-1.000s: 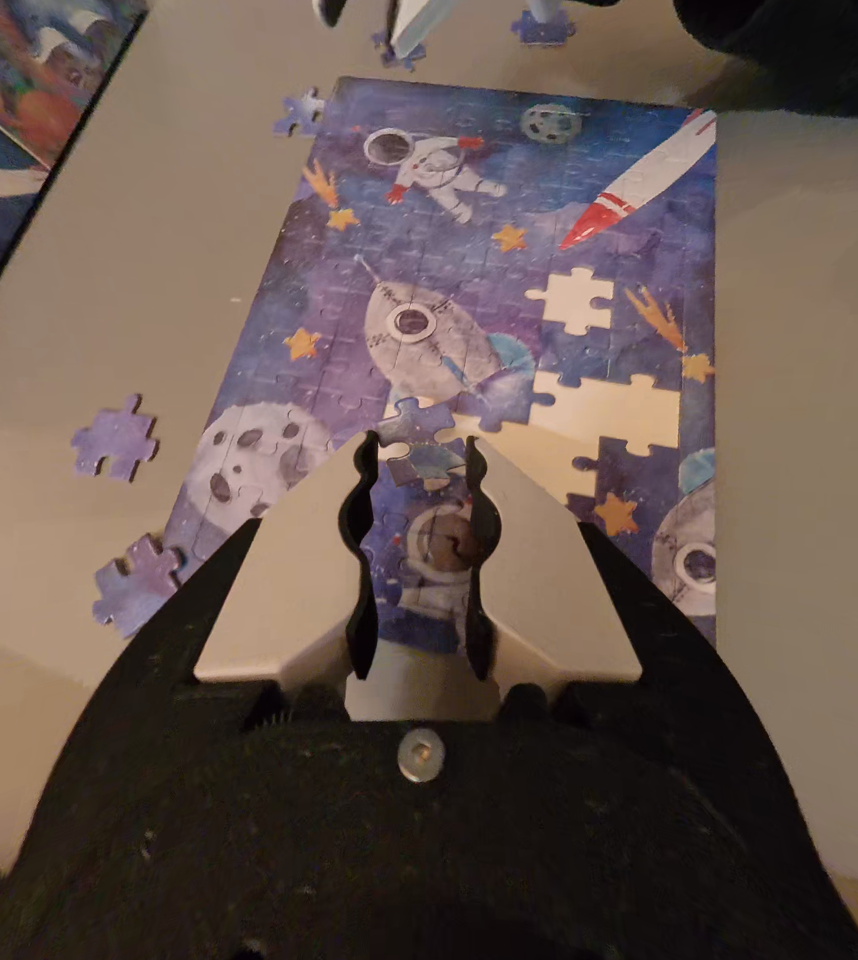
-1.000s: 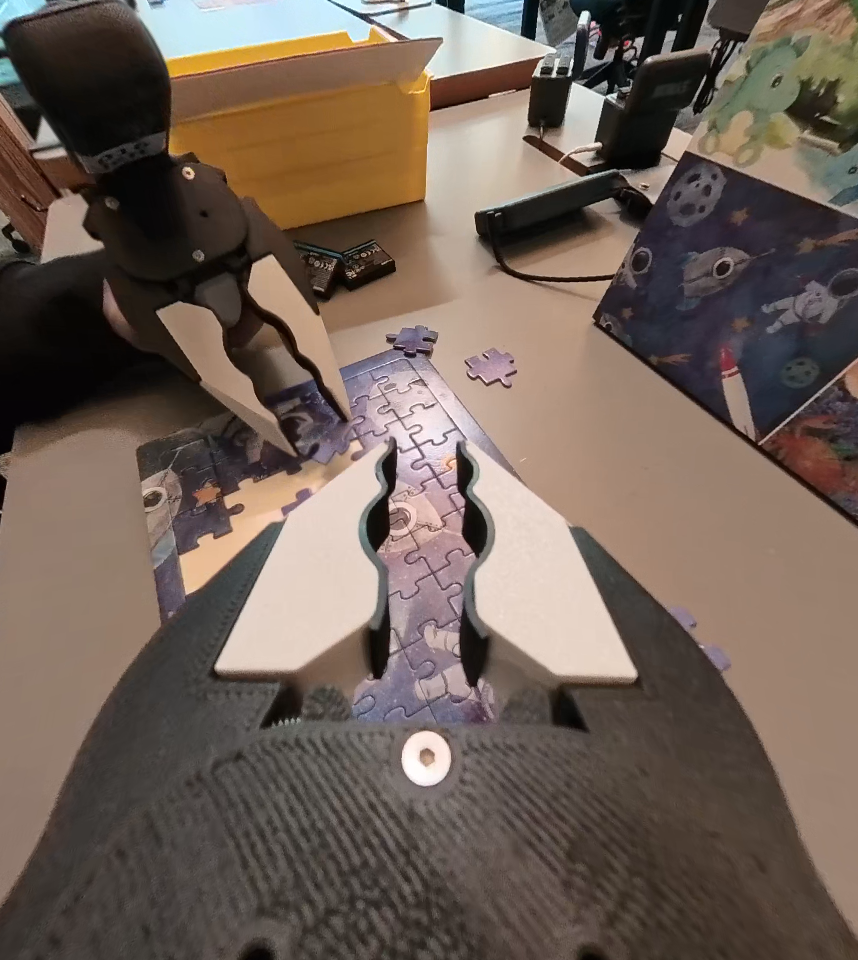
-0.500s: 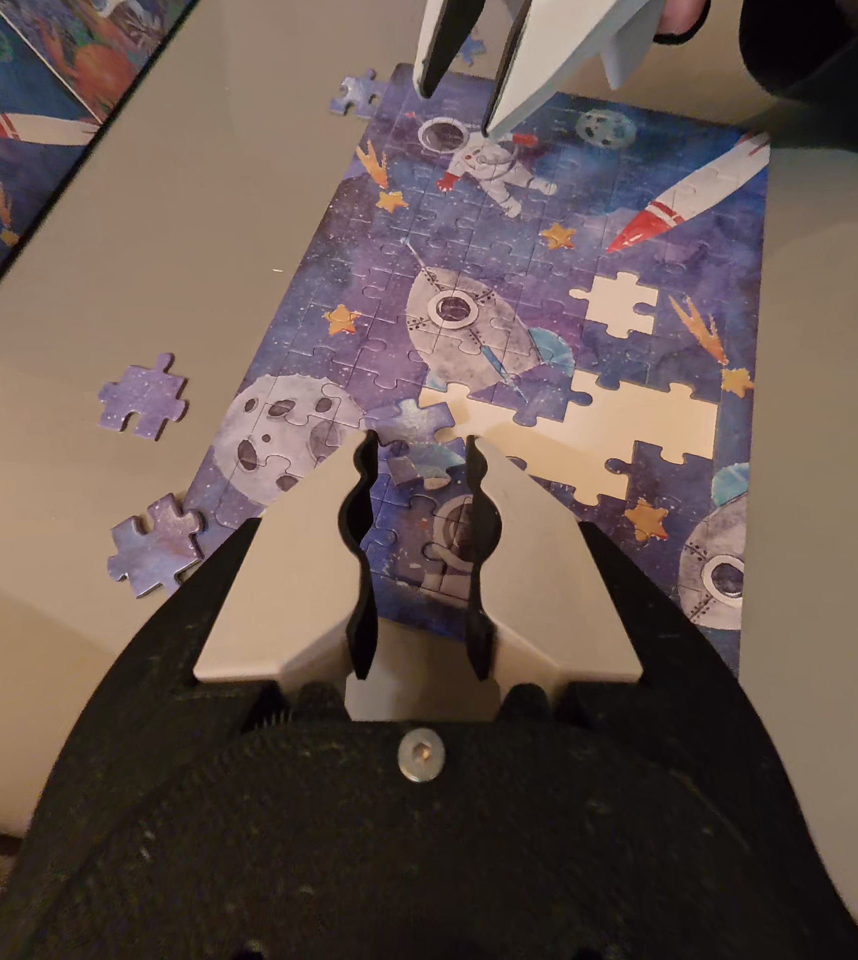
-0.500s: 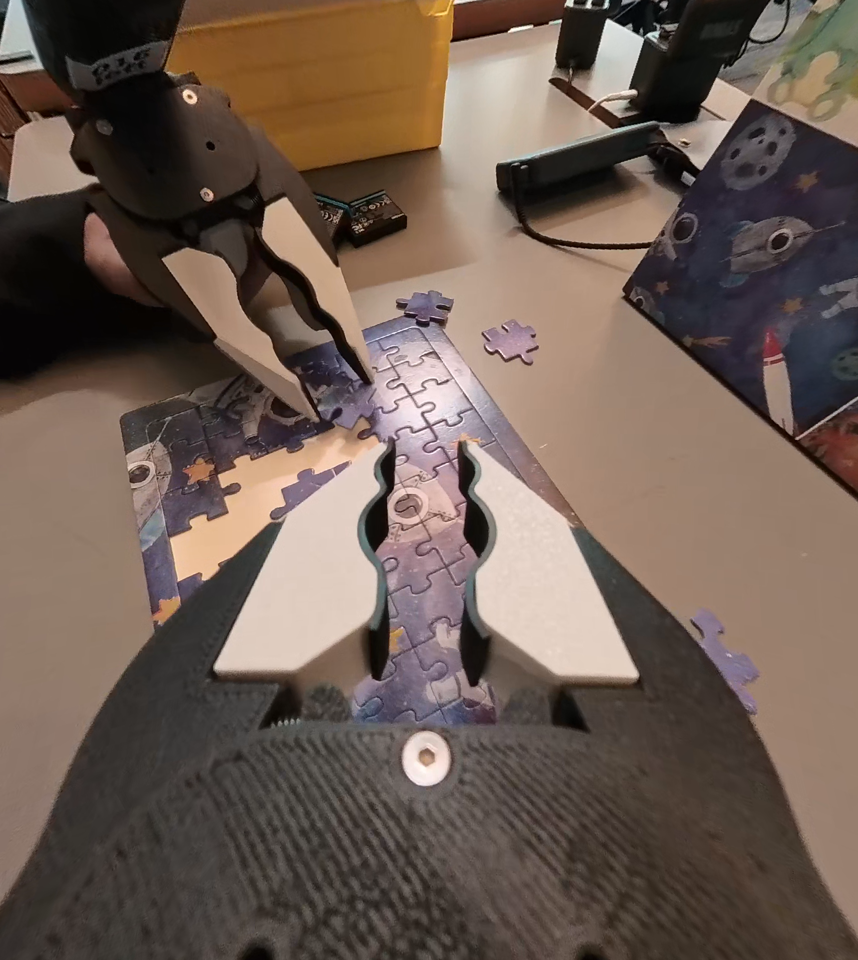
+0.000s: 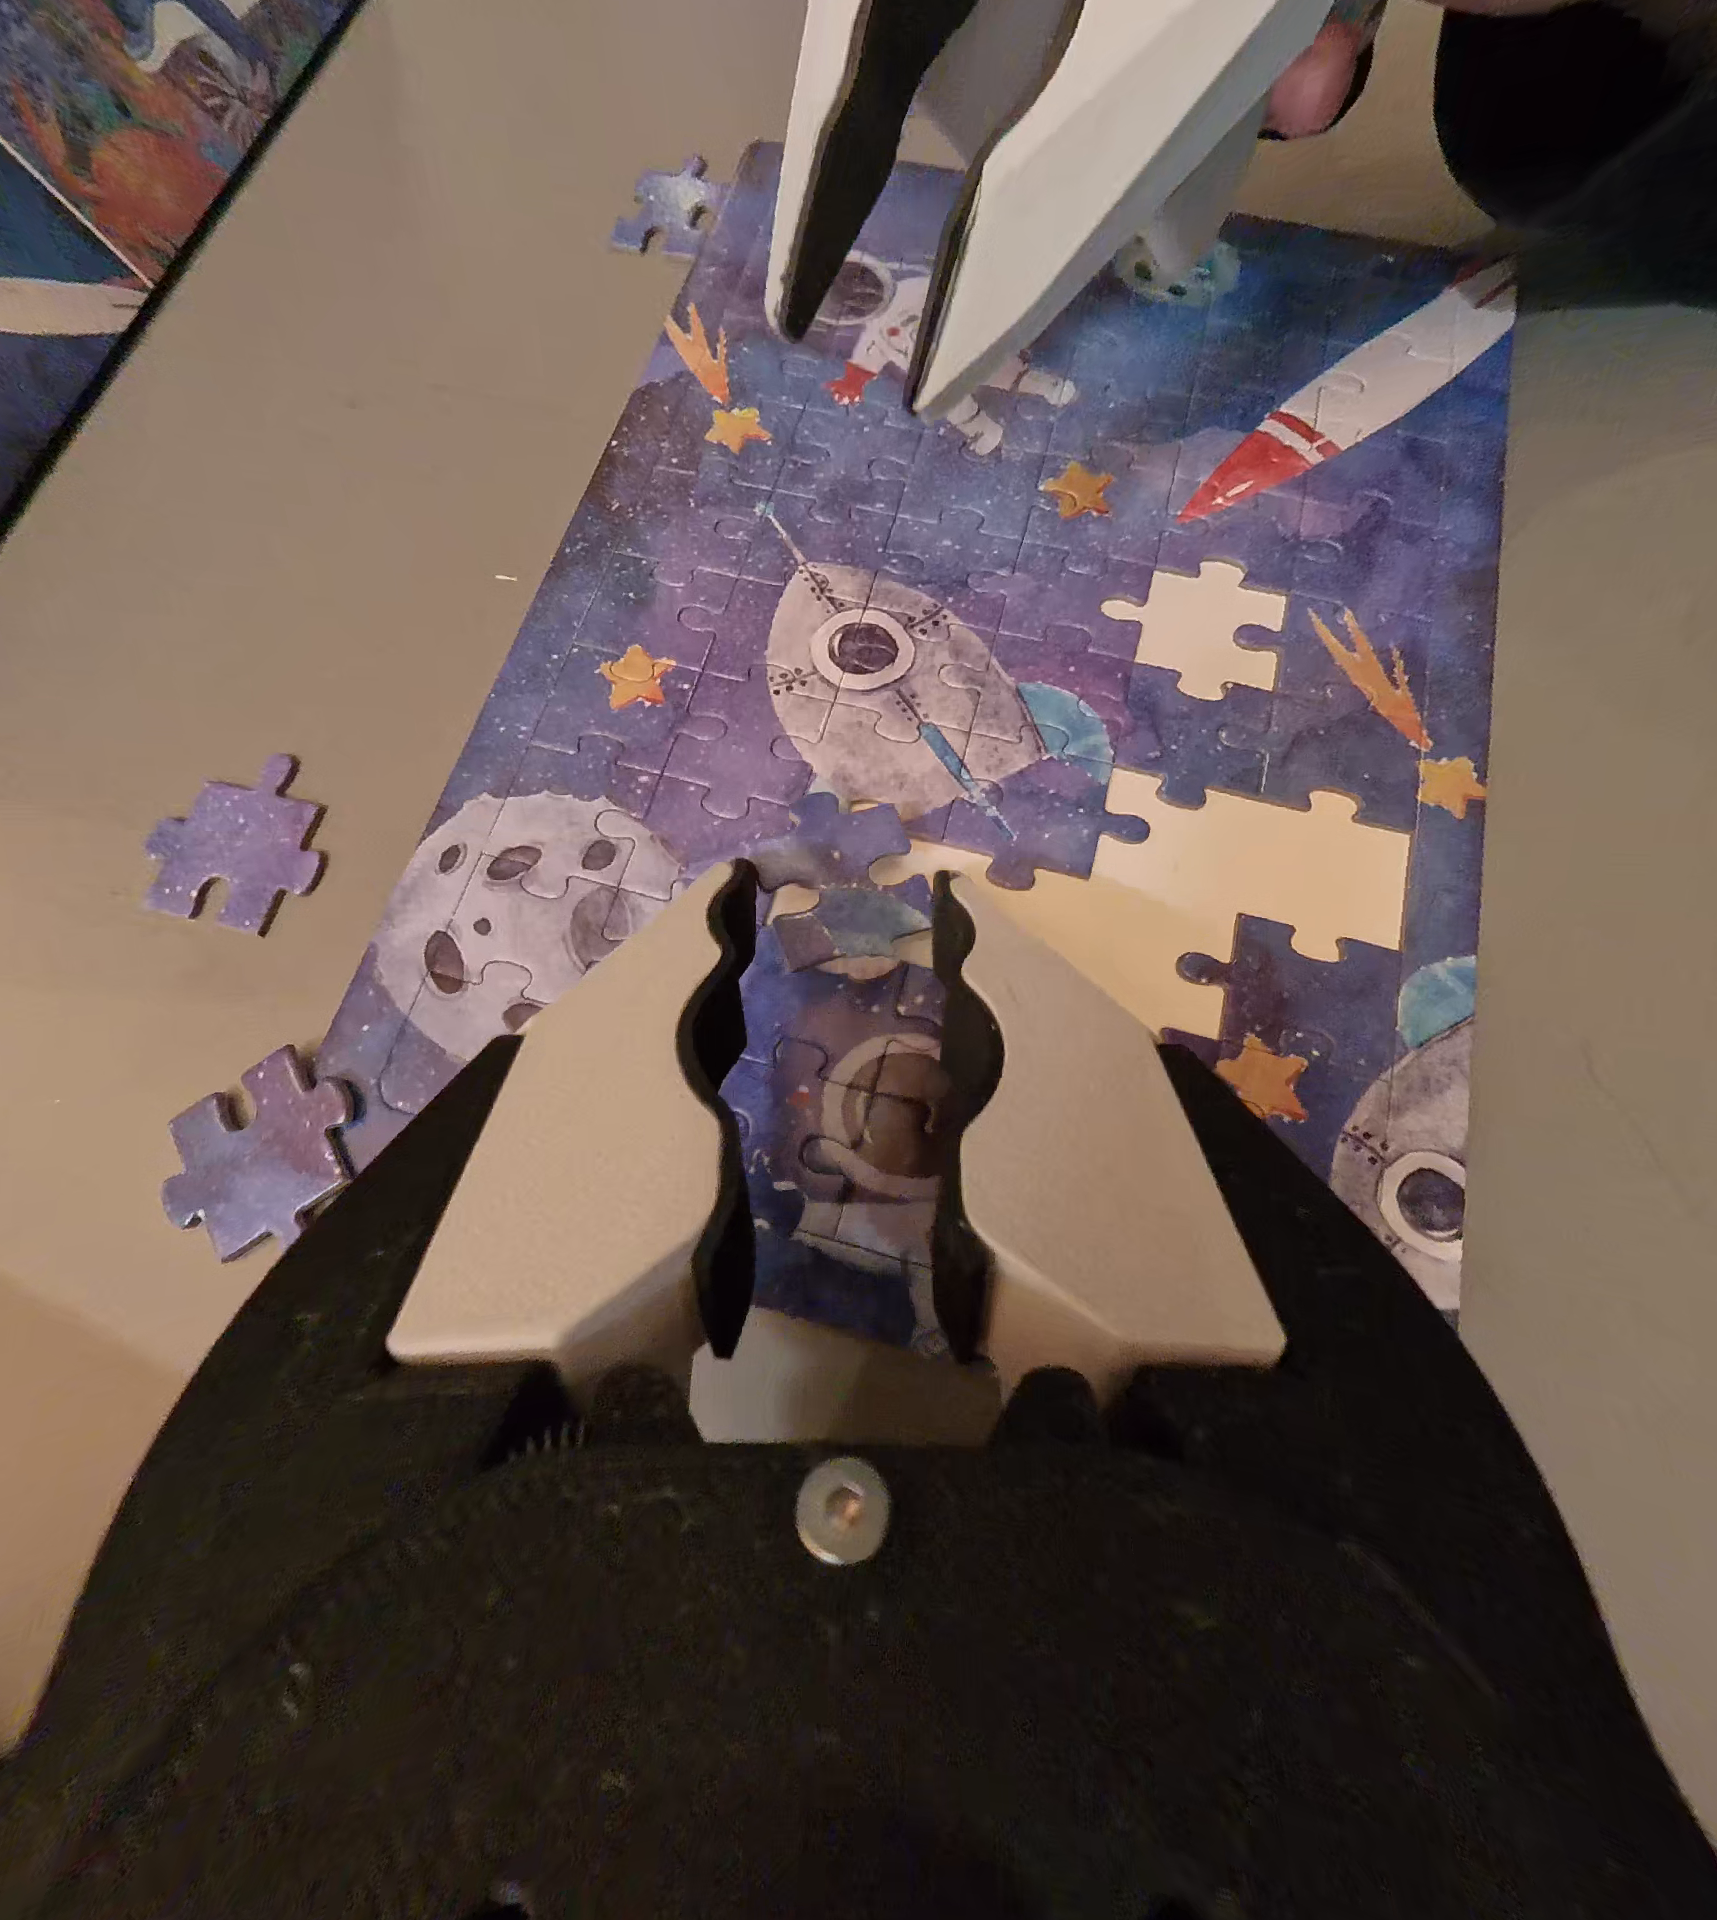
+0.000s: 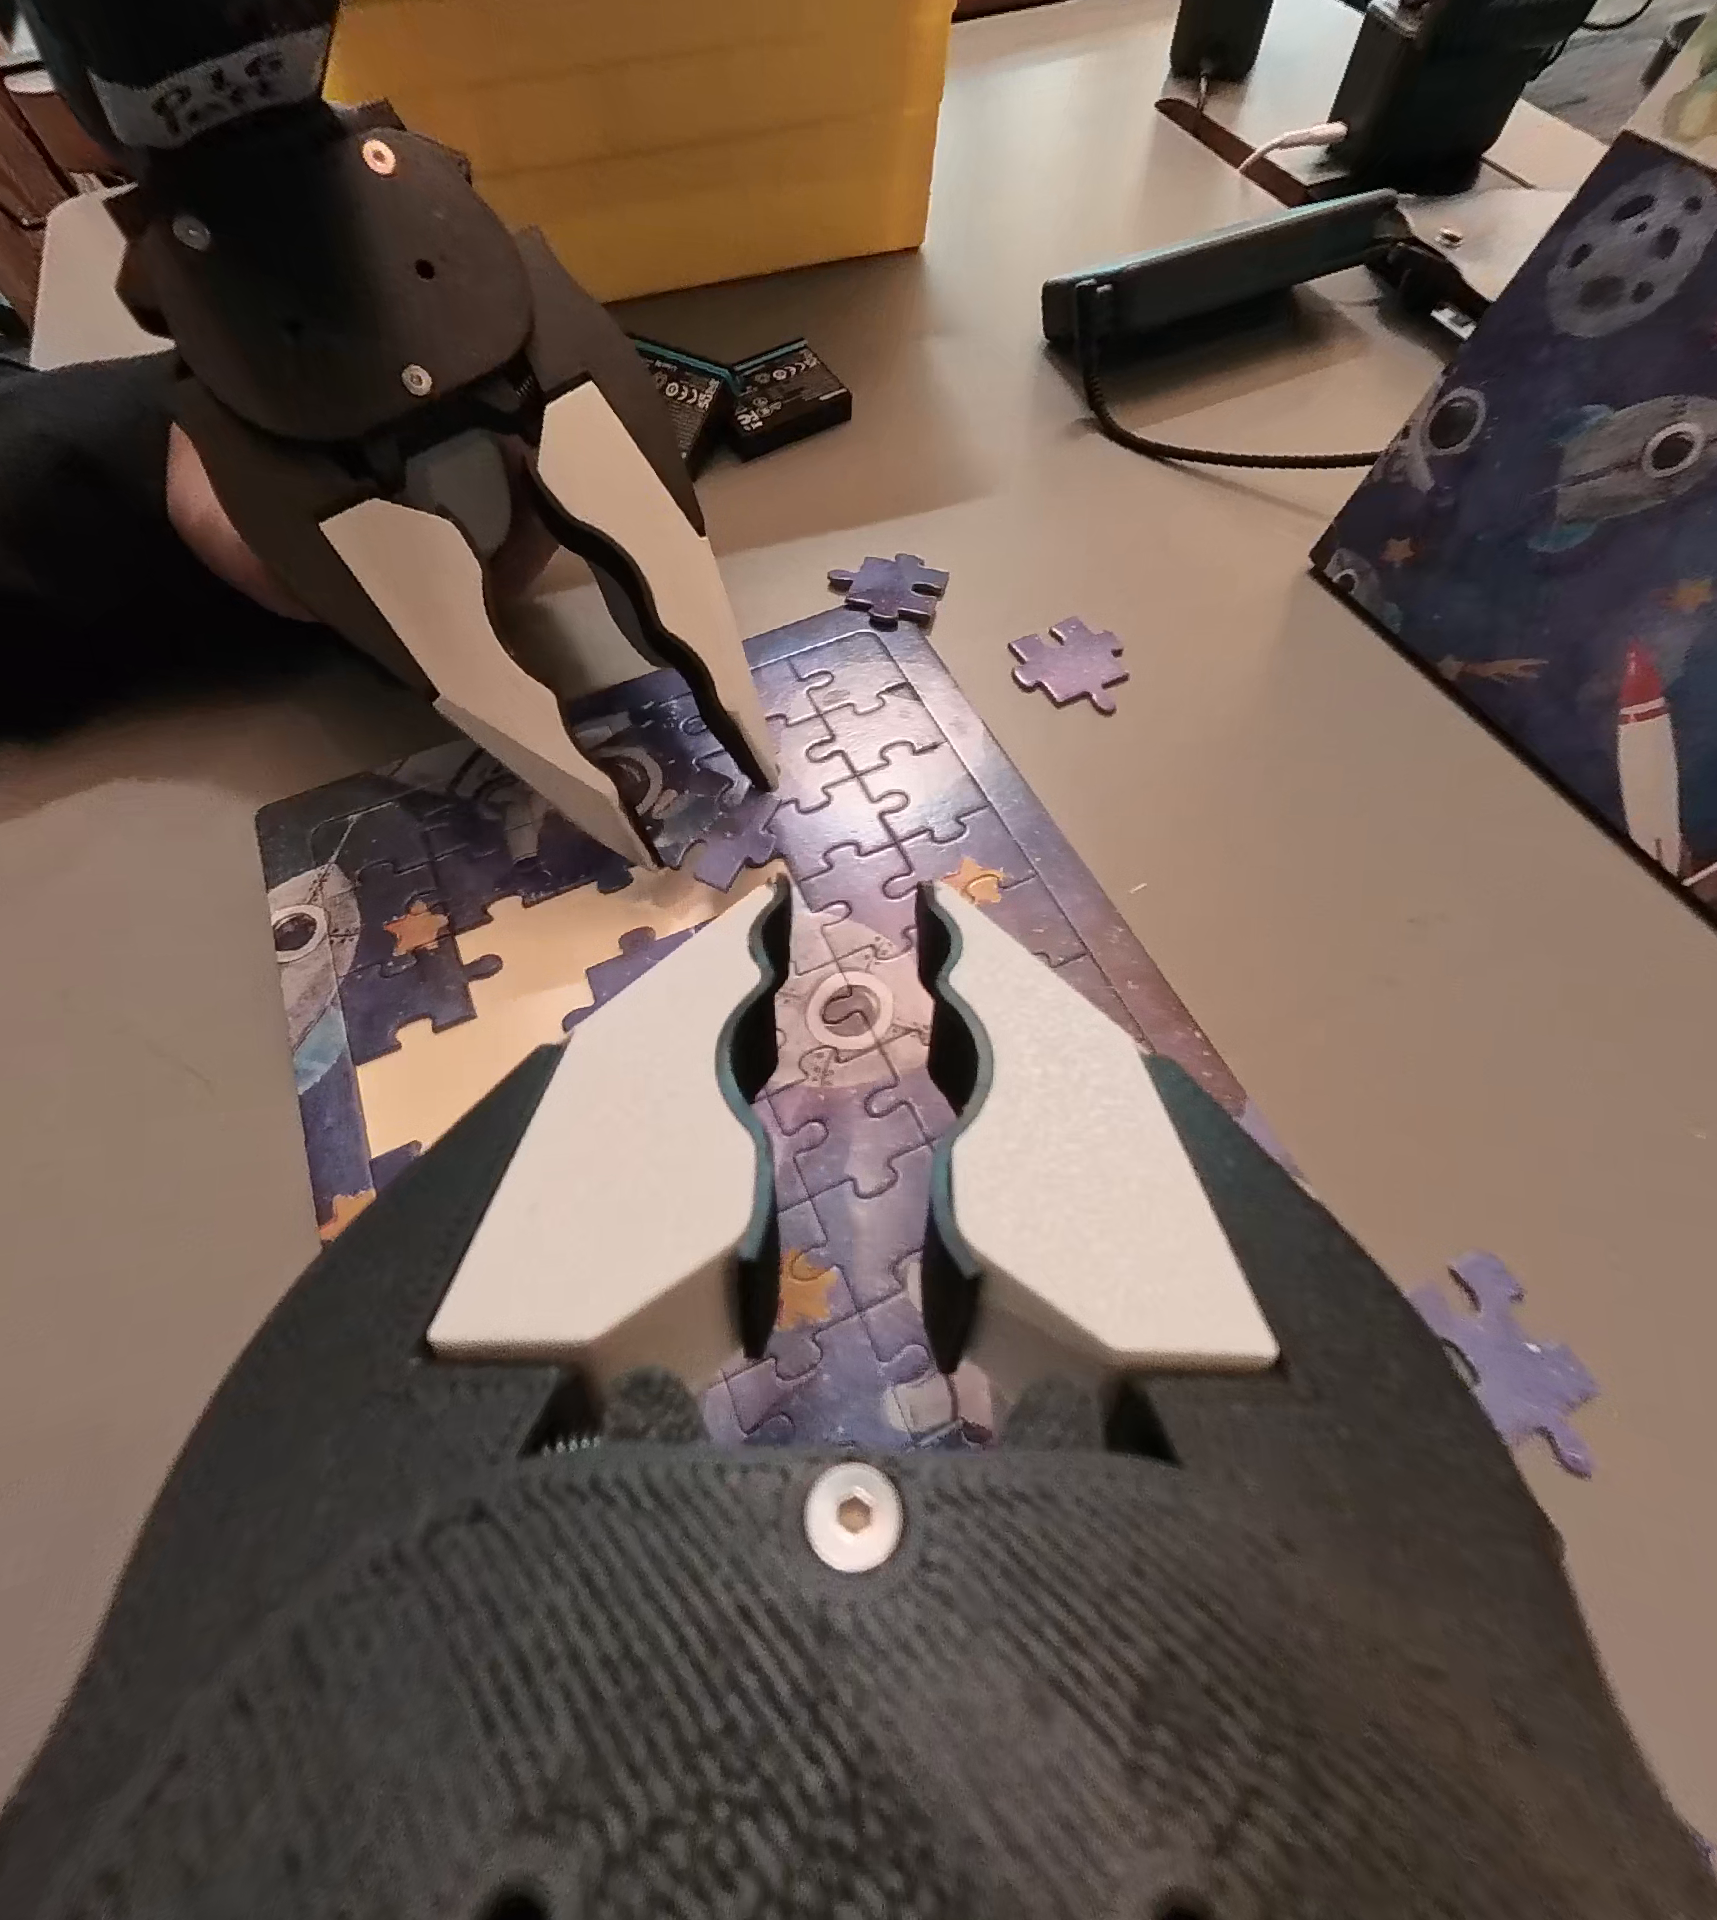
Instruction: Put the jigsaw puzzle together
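Note:
The space jigsaw puzzle (image 5: 937, 582) lies flat on the grey table, with one single-piece gap (image 5: 1202, 644) and a larger gap (image 5: 1249, 873). My left gripper (image 5: 838, 883) is open, its tips low over a loose purple piece (image 5: 849, 831) that lies askew at the larger gap's edge. My right gripper (image 6: 854, 894) is open and empty above the puzzle (image 6: 864, 790). It also shows in the left wrist view (image 5: 864, 358) over the astronaut end. The left gripper (image 6: 706, 831) and the loose piece (image 6: 738, 844) show in the right wrist view.
Loose purple pieces lie beside the puzzle (image 5: 236, 847), (image 5: 256, 1148), (image 5: 672, 203), (image 6: 1503, 1361). The picture box (image 6: 1612, 520) stands to the right. A yellow box (image 6: 646, 135), black batteries (image 6: 750, 395) and a black device with a cable (image 6: 1228, 260) stand at the back. Between my right fingertips and the space jigsaw puzzle (image 5: 937, 582) there is roughly 6 cm. The right camera catches it too, in the right wrist view (image 6: 846, 1107).
My right gripper has come forward over the puzzle's far end towards the left gripper. The left gripper has stayed open over the loose piece.

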### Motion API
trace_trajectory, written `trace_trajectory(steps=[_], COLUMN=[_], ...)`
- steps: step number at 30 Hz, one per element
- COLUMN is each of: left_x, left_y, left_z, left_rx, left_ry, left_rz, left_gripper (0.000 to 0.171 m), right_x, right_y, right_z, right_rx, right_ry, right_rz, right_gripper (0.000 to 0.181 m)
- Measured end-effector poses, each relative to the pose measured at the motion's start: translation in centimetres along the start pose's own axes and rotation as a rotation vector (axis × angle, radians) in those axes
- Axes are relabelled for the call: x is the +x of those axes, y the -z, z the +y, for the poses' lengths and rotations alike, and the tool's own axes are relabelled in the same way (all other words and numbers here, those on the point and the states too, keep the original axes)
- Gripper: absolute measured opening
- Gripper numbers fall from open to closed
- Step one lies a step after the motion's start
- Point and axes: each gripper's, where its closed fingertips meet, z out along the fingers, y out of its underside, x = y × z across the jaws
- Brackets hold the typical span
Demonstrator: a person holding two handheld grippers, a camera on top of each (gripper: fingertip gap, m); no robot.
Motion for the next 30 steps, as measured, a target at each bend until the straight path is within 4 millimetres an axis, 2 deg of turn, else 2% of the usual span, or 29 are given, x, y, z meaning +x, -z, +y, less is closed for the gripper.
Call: trace_trajectory(steps=[5,10,14,21,24,27,30], left_x=[0.1,0.2,0.5,2.0,1.3,1.7,2.5], left_y=[0.1,0.6,0.3,0.3,0.2,0.3,0.1], left_z=[-0.3,-1.5,-1.1,-1.9,-1.5,-1.5,-1.5], left_rx=[0.015,0.075,0.049,0.090,0.061,0.074,0.074], left_ry=[-0.010,-0.042,-0.056,-0.117,-0.113,-0.089,-0.049], left_rz=[-0.007,-0.032,-0.020,0.030,-0.005,0.037,0.094], left_gripper=[0.031,0.031,0.031,0.026,0.026,0.031,0.043], right_x=[-0.5,-1.7,-2.4,-3.8,-3.6,-3.1,-3.1], right_y=[-0.6,-1.5,-2.2,-3.1,-3.4,-3.3,-3.2], right_z=[0.4,0.9,1.3,1.6,2.2,2.4,2.2], right_rx=[-0.016,-0.038,-0.065,-0.075,-0.106,-0.117,-0.107], right_ry=[-0.002,-0.006,0.007,-0.010,-0.016,-0.007,-0.015], right_rz=[-0.024,-0.074,-0.089,-0.142,-0.132,-0.110,-0.114], right_gripper=[0.023,0.025,0.026,0.030,0.031,0.031,0.031])
